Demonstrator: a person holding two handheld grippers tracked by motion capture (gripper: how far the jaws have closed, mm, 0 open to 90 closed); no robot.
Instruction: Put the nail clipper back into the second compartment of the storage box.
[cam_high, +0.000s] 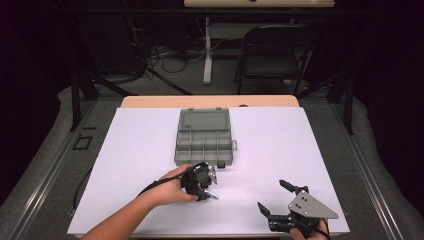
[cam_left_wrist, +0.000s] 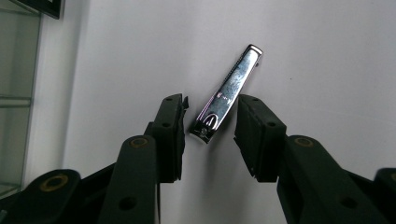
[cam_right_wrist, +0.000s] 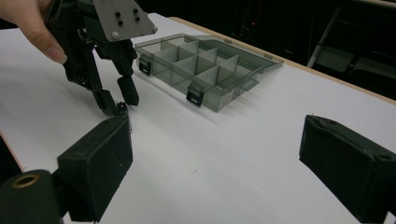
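A shiny silver nail clipper (cam_left_wrist: 227, 94), folded shut, lies flat on the white table top just in front of the open grey compartment box (cam_high: 204, 145), angled diagonally.

The high view looks forward and down on the white counter (cam_high: 150, 150) from well above its near edge, with the floor and a chair beyond. The left gripper view sits very close, facing down at the nail clipper (cam_left_wrist: 227, 94) mid-frame. The right gripper view looks low across the counter; it shares the compartment box (cam_right_wrist: 205, 70) (cam_high: 204, 137) with the high view.
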